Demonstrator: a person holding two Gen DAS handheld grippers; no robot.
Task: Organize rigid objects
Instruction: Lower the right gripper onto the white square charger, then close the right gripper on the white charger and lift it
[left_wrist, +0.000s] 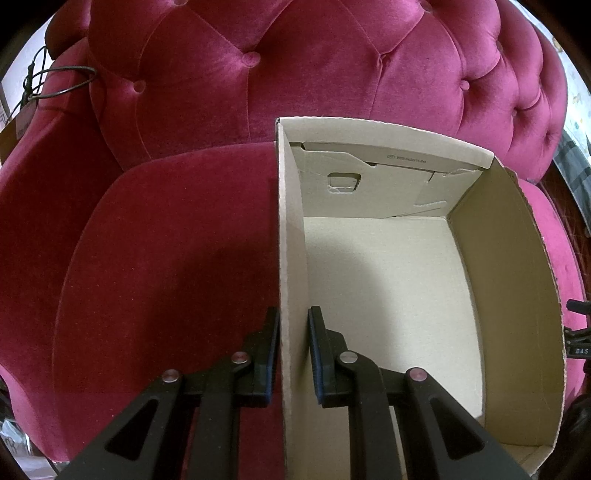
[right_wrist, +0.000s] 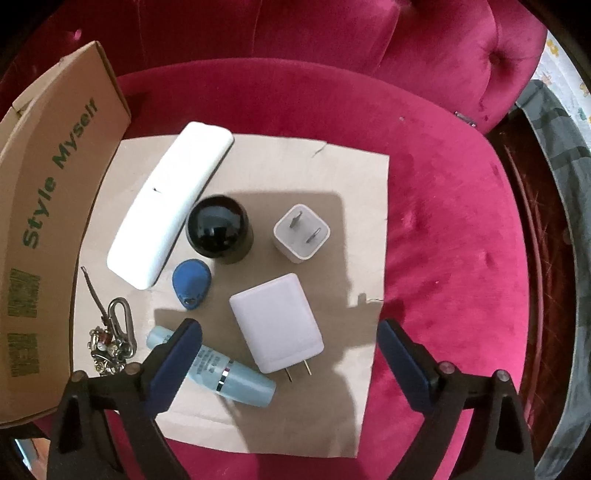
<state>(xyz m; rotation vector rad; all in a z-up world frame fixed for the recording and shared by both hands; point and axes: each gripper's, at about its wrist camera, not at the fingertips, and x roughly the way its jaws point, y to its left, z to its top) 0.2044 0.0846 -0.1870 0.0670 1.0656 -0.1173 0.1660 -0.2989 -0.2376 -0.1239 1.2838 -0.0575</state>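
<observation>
Heads up, your left gripper (left_wrist: 291, 354) is straddling the left wall of the cardboard box (left_wrist: 509, 295), one finger outside and one inside; the outer pad looks pressed to the wall but there's a sliver of gap on the inner side, so I honestly can't tell if it's really clamped. If it isn't, the empty box can slide or tip on that soft red velvet seat (left_wrist: 166, 258) once something drops in. Your right gripper (right_wrist: 290, 345) hangs spread wide with nothing in it over the brown sheet (right_wrist: 354, 177), above the big white charger (right_wrist: 277, 321) at its 12 o'clock. The stuff is packed tight: light blue tube (right_wrist: 236, 376) touching the left finger (right_wrist: 177, 354) at 9 o'clock, blue key fob (right_wrist: 192, 280) at 11, small white plug (right_wrist: 301, 232) and black dome (right_wrist: 219, 229) further up, white remote (right_wrist: 170, 210) behind, keyring (right_wrist: 114, 339) way left. Closing from here could catch the tube and roll it, or pinch the charger crooked so it squirts out. The prongs point toward you too, so they may snag.
</observation>
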